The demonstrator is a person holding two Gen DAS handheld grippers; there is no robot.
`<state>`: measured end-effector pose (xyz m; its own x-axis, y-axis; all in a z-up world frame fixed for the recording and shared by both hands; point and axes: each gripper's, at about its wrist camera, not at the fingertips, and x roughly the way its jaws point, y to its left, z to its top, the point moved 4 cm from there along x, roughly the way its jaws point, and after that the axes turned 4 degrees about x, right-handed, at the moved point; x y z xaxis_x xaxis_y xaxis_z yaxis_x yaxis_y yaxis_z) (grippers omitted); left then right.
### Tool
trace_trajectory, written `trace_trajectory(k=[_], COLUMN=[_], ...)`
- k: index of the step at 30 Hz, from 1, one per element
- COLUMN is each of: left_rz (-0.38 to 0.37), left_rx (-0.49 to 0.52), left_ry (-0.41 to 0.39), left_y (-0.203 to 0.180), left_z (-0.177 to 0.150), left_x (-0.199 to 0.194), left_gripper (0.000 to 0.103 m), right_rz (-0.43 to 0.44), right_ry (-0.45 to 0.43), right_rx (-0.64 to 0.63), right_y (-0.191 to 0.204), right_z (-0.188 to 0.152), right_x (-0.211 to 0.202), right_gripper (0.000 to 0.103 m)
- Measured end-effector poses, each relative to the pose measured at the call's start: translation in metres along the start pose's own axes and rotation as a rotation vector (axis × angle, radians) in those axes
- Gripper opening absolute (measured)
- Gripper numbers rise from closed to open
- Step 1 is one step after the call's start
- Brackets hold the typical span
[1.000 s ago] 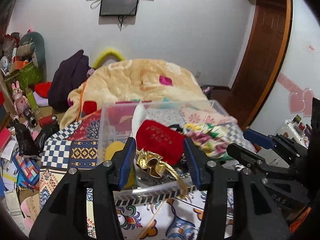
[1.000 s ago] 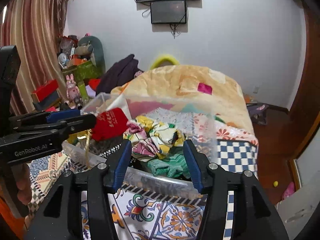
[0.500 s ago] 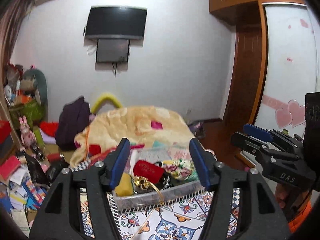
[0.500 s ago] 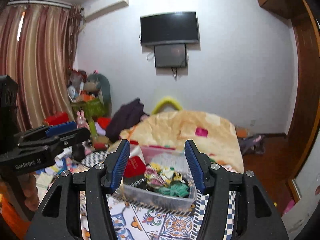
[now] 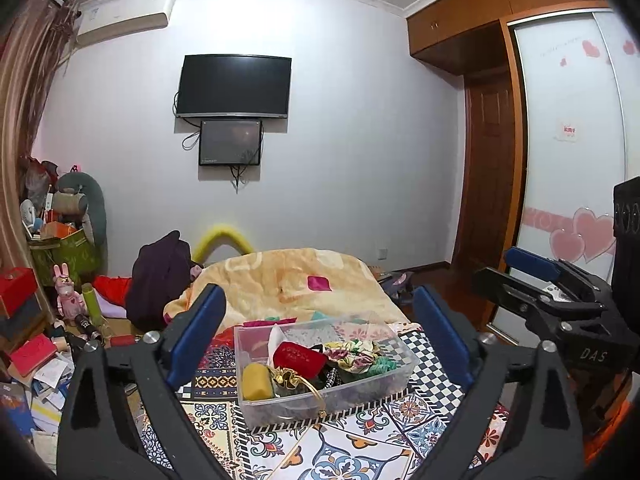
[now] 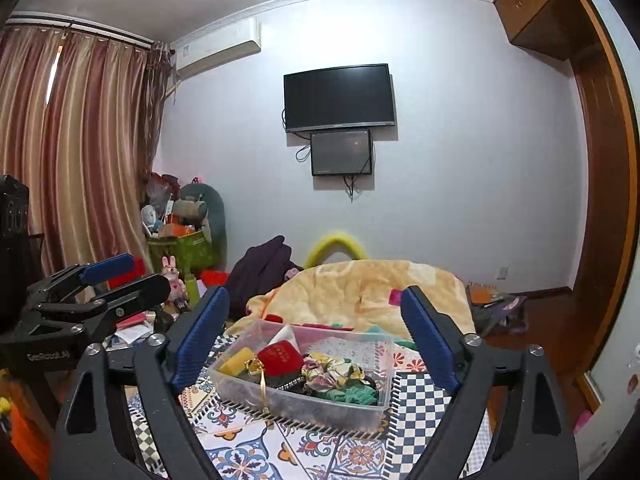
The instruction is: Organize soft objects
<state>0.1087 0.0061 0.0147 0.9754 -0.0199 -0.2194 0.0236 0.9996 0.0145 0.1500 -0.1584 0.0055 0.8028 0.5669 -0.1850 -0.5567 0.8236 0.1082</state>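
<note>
A clear plastic box (image 5: 372,394) (image 6: 360,410) sits on the patterned bed cover. It holds a red pouch (image 5: 298,358) (image 6: 280,356), a yellow sponge (image 5: 256,382) (image 6: 236,362), a gold drawstring bag (image 5: 286,378), a floral scrunchie (image 5: 352,356) (image 6: 332,370) and a green scrunchie (image 6: 354,394). My left gripper (image 5: 316,332) is open and empty, held back from the box. My right gripper (image 6: 314,330) is open and empty, also back from it. Each gripper shows at the edge of the other's view, the right one (image 5: 532,276) and the left one (image 6: 108,284).
A peach blanket (image 5: 296,280) is heaped behind the box. A dark garment (image 5: 160,276) lies at its left. Cluttered boxes, toys and papers (image 5: 40,340) fill the left side. A TV (image 5: 234,86) hangs on the far wall. A wooden door (image 5: 492,184) and wardrobe stand right.
Both grippers have pulled up and back from the box, which now looks smaller and farther. Both stay open and empty.
</note>
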Motion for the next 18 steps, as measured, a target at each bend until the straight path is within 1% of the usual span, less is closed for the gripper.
trace_trajectory(k=[1,2,3,11,18], left_rz=[0.0,0.001,0.001,-0.006,0.0], left_rx=[-0.002,-0.003,-0.003,-0.012,0.0], left_ry=[0.0,-0.001,-0.001,0.007,0.001], left_y=[0.0003,0.0008,-0.0002,0.0001,-0.0008], left_z=[-0.0003,-0.0008,-0.0016,-0.0048,-0.0051], left_x=[0.0001,-0.0001,-0.0014,-0.0016,-0.0041], left_gripper=[0.1,0.101,0.101,0.102,0.102], right_rz=[-0.002,-0.003,-0.004,-0.007,-0.002], right_ry=[-0.001,-0.003,-0.008,-0.013,-0.021], right_rx=[0.004,0.008,0.014,0.016,0.01], right_y=[-0.0004,-0.0008,-0.0016,-0.0044,-0.0019], right_z=[-0.0006,-0.0014,-0.0023,-0.0053,-0.0061], right_x=[0.0006,0.0007,-0.0002,-0.004,-0.0087], right_gripper=[0.095,0.101,0.102,0.103,0.103])
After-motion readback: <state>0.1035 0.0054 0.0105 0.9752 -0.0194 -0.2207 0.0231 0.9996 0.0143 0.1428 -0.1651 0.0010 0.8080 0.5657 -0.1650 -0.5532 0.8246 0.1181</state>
